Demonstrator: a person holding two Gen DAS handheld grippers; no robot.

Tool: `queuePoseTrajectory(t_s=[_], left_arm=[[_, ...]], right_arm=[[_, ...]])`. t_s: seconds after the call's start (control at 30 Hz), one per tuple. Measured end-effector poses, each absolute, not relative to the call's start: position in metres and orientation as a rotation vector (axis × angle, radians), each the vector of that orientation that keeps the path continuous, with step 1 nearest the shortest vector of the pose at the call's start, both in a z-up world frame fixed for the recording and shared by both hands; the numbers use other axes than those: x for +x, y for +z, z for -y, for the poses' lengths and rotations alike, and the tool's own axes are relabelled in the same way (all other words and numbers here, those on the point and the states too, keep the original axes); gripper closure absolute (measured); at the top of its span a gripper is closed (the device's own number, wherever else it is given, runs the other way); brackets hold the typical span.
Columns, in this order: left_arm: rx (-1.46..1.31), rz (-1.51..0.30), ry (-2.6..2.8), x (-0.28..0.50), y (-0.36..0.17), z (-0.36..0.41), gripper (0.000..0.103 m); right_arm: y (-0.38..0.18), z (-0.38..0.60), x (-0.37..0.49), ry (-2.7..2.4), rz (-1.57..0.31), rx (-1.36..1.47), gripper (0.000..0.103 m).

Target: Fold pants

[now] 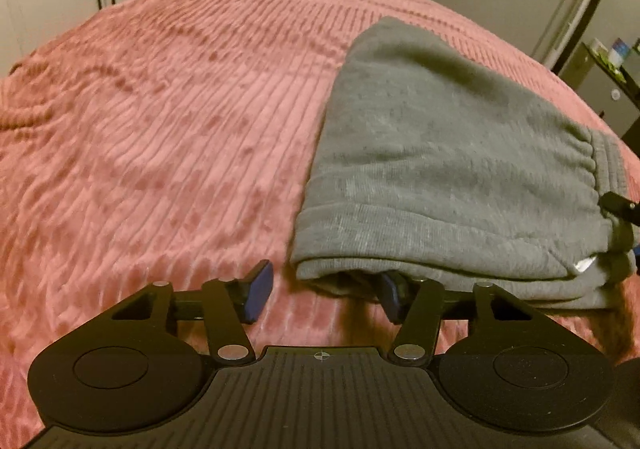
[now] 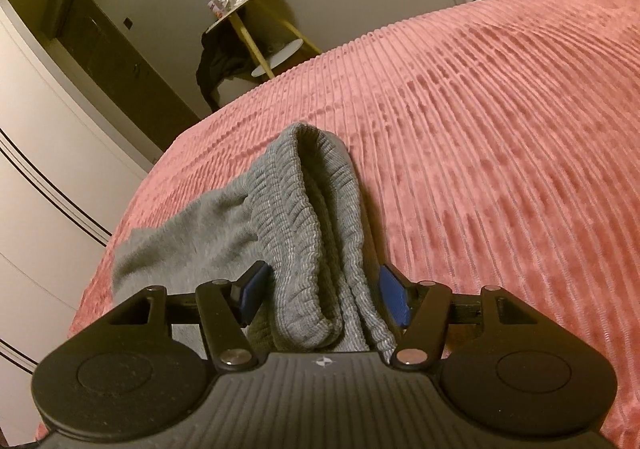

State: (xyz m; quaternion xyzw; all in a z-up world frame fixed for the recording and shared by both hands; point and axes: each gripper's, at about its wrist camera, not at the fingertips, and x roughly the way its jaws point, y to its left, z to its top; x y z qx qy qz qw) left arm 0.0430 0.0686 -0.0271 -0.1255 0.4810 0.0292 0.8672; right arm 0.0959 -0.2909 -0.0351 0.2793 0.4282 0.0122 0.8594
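Folded grey pants [image 1: 452, 169] lie on a pink ribbed bedspread [image 1: 160, 129]. The left gripper [image 1: 324, 293] is spread open at the near folded edge, holding nothing. The right gripper [image 2: 324, 297] straddles the bunched elastic waistband [image 2: 308, 217], its blue pads [image 2: 394, 299] apart and not pinching.

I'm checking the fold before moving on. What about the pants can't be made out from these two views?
- Left wrist view: pants lower layers hidden under the top fold; the right pad of the left hand-held gripper sits partly beneath the hem.
- Right wrist view: waistband hides the legs behind it; right hand-held gripper body covers its near end.
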Motion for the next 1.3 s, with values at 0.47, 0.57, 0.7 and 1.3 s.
queuePoseTrajectory(t_s=[0.47,0.57,0.7,1.3], left_arm=[[-0.358,-0.986,0.158,0.032,-0.021,-0.087,0.055],[-0.423,-0.916,0.144,0.020,-0.010,-0.096,0.052],[-0.409,-0.737,0.130,-0.001,0.014,-0.095,0.041],[-0.118,-0.769,0.048,0.148,0.010,-0.043,0.031]], right_arm=[[-0.019,0.280,0.086,-0.018,-0.850,0.468,0.042],[-0.010,0.277,0.078,-0.072,-0.802,0.422,0.041],[0.001,0.279,0.067,-0.097,-0.724,0.417,0.041],[-0.008,0.209,0.078,0.064,-0.762,0.025,0.072]])
